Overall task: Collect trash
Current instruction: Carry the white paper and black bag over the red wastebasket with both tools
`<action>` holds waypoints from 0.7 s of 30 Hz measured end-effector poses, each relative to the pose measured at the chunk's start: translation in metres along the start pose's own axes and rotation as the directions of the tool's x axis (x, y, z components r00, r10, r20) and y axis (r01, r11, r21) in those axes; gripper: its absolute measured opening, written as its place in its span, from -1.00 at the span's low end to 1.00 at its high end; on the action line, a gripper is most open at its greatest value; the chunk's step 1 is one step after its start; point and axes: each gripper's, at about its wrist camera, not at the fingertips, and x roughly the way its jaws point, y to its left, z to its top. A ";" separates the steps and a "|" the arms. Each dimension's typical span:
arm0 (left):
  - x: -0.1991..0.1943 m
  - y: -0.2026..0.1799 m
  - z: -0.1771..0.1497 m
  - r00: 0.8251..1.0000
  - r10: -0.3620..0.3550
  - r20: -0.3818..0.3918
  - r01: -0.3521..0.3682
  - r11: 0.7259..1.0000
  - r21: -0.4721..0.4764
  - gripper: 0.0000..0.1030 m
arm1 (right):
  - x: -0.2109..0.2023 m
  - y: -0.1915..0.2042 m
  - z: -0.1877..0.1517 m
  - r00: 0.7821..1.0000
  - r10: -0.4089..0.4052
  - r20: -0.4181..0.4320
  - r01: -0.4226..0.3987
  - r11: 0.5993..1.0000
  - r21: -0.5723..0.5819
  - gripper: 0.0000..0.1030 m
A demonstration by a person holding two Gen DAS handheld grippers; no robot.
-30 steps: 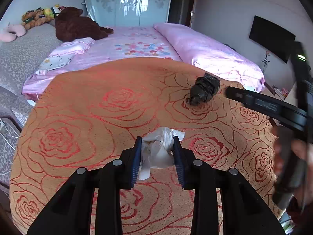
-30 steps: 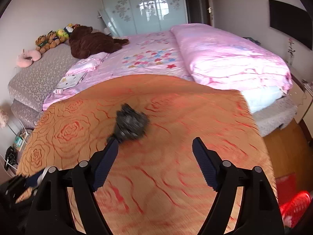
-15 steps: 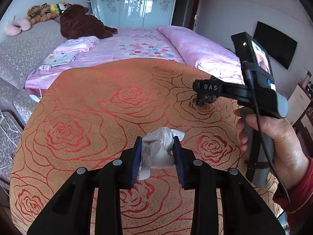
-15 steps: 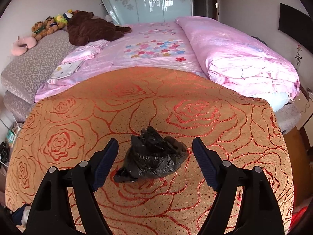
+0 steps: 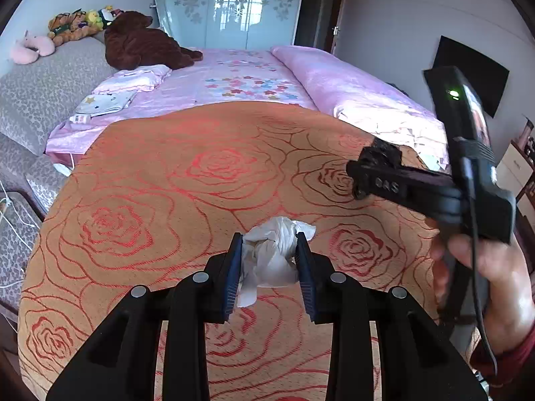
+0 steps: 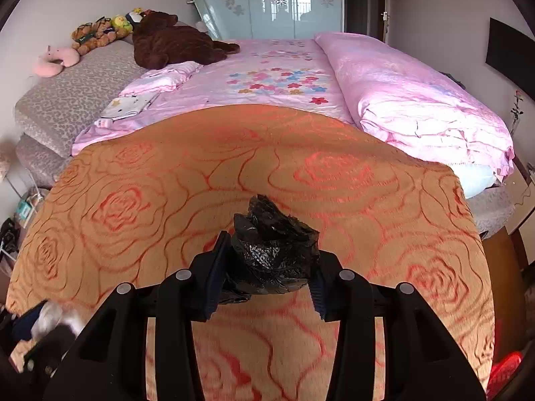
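**Right gripper now clamped on the black bag**

Since half a second ago, the right gripper (image 6: 267, 264) has closed its fingers around the crumpled black plastic bag (image 6: 272, 254), which was lying loose between them. An orange rose-patterned cloth (image 5: 150, 200) covers the table. Near the cloth's right edge sits the bag; near its front edge, the left gripper (image 5: 269, 260) pinches a wad of white tissue (image 5: 271, 254).

Pretty clearly a bedroom in someone's home. There's a big bed (image 6: 284, 77) with pink floral bedding, a pile of stuffed toys (image 6: 100, 31) plus a huge brown teddy (image 6: 174, 45) up by the headboard, a wardrobe (image 6: 271, 0) with frosted flower-pattern sliding doors, and a TV (image 5: 468, 73) mounted on the wall.
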 end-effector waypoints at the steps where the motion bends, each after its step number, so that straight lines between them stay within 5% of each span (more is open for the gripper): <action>1: -0.001 -0.001 0.000 1.000 -0.001 0.001 0.001 1.000 0.003 -0.42 | -0.004 -0.002 -0.003 1.000 0.004 0.001 -0.004 1.000 0.003 -0.19; 21: -0.010 -0.036 -0.005 0.999 -0.047 0.019 0.045 0.996 0.072 -0.42 | -0.107 -0.051 -0.068 0.993 -0.038 0.108 0.028 0.996 0.088 -0.19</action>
